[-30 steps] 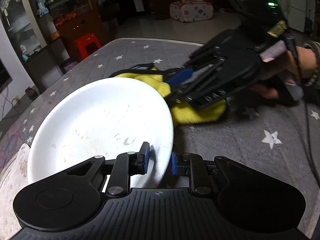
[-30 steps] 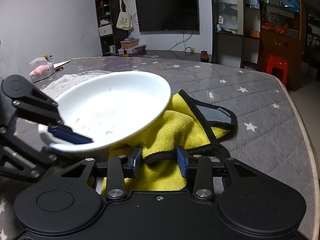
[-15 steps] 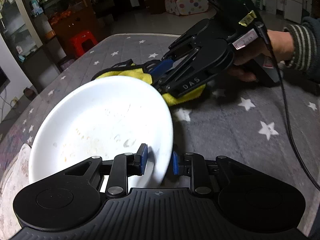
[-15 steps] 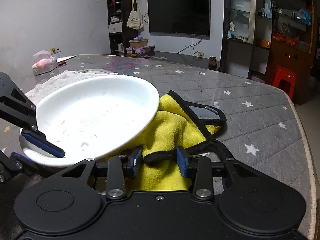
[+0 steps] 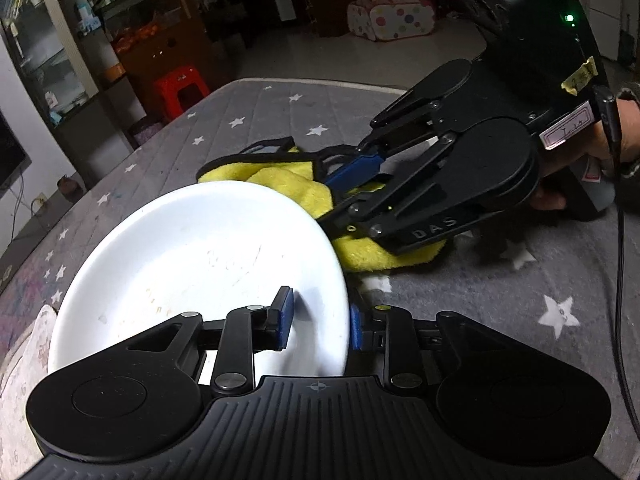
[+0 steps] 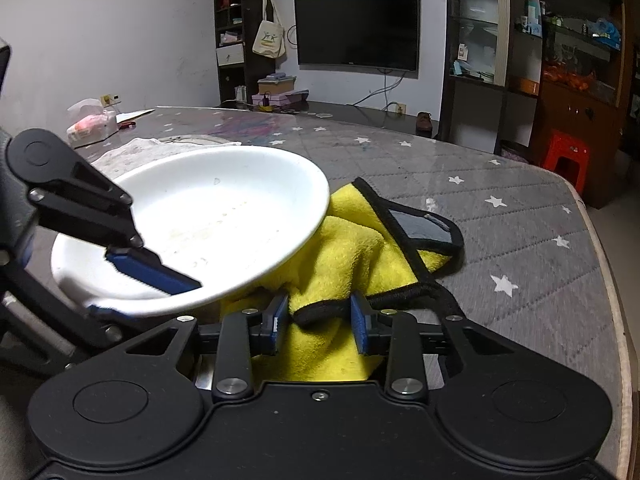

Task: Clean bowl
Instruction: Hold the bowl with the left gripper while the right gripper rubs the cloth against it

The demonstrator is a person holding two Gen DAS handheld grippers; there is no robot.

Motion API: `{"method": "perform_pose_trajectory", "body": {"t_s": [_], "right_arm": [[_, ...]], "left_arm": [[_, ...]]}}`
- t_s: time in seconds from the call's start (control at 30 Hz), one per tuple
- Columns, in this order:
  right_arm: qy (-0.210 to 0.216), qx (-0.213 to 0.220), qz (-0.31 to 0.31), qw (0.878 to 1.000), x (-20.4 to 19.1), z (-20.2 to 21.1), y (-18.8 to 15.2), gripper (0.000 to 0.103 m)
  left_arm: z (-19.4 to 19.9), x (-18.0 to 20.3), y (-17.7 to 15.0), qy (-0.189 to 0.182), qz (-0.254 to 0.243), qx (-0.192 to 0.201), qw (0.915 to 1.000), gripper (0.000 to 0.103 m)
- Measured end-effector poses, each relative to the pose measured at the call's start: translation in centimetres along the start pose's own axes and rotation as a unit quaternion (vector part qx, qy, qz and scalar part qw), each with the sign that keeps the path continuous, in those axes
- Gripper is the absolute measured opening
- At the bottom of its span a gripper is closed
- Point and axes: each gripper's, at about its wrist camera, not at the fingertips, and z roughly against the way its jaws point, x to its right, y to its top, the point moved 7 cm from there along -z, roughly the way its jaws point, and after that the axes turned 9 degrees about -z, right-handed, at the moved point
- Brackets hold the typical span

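Note:
A shallow white bowl point(image 5: 192, 264) with faint food smears is tilted up off the table, and my left gripper point(image 5: 320, 324) is shut on its near rim. In the right wrist view the same bowl point(image 6: 224, 216) lies over the edge of a yellow cloth point(image 6: 352, 256) with black trim. My right gripper point(image 6: 318, 320) is shut on a fold of that cloth, just beside the bowl's right edge. From the left wrist view, the yellow cloth point(image 5: 288, 176) and the right gripper point(image 5: 356, 188) lie behind the bowl, the gripper held by a hand point(image 5: 624, 136).
A grey quilted cover with white stars point(image 6: 520, 240) lies on the table. A pale patterned rag point(image 6: 132, 152) sits beyond the bowl, and a tissue pack point(image 6: 90, 124) at the far left. A red stool point(image 6: 566, 160) stands off the table's right edge.
The right gripper with the yellow cloth lifted off the table, then came back down close against the bowl's edge. The left gripper kept the bowl tilted with little movement.

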Motion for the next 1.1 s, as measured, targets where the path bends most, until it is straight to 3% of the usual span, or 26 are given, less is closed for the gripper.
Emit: {"method": "perform_pose_trajectory", "body": {"t_s": [0.53, 1.1], "right_arm": [[0.011, -0.001, 0.015, 1.000, -2.0, 4.0, -3.0, 0.035], [0.010, 0.001, 0.032, 0.999, -0.8, 0.6, -0.2, 0.034]], "left_arm": [[2.0, 1.4, -1.4, -0.061, -0.015, 0.016, 0.9979, 0.026], [2.0, 2.1, -1.7, -0.083, -0.027, 0.016, 0.9960, 0.027]]}}
